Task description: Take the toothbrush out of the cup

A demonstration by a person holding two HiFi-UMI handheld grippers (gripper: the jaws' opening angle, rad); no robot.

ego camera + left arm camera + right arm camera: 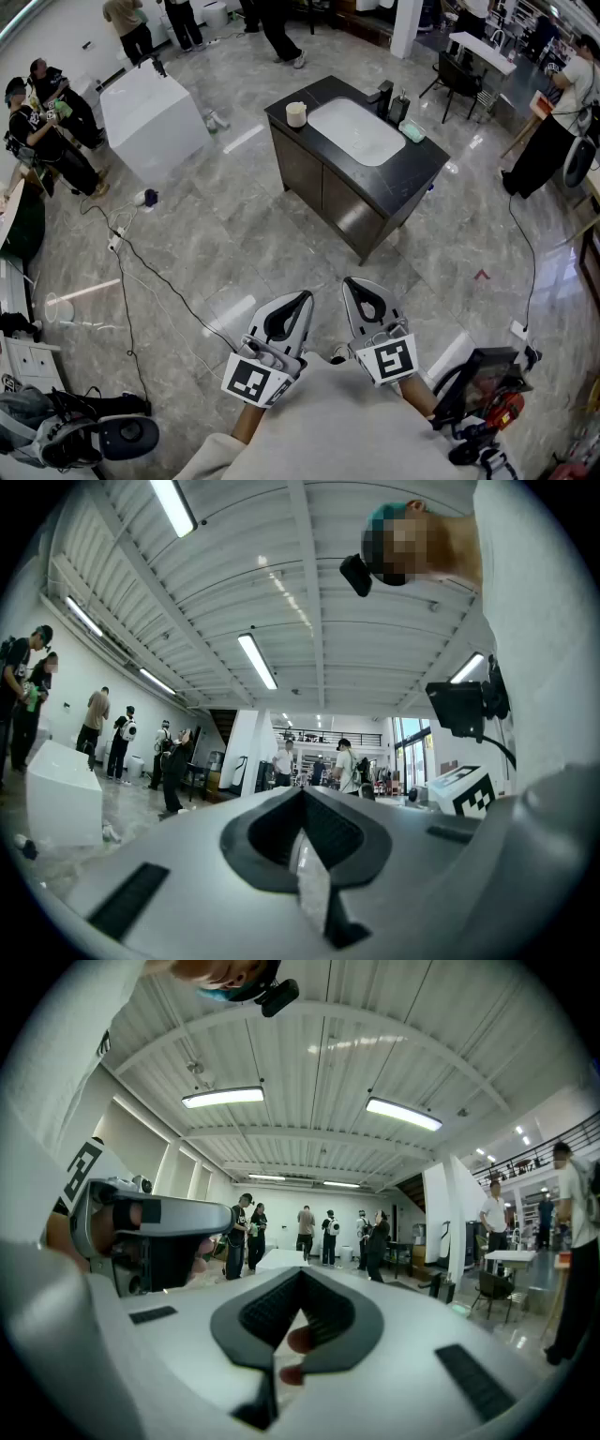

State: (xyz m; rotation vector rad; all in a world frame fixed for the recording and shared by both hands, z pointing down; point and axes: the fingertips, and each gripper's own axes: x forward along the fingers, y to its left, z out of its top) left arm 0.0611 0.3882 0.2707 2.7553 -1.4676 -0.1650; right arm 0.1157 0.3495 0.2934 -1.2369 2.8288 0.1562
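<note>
A small beige cup [296, 113] stands on the near left corner of a black counter [412, 178] with a white sink [356, 131], far ahead of me across the floor. I cannot make out a toothbrush in it at this distance. My left gripper [303, 299] and right gripper [353, 284] are held side by side close to my body, pointing level toward the counter, well short of it. Both are shut with nothing between the jaws. The left gripper [302, 794] faces only the open hall, and so does the right gripper [300, 1274]. The cup shows in neither gripper view.
A faucet [382, 97], a dispenser [400, 106] and a green item [412, 131] sit behind the sink. A white cube [155, 117] stands at the left, with cables [127, 272] trailing over the tiled floor. People stand around the hall's edges. Red and black equipment [487, 394] is at my right.
</note>
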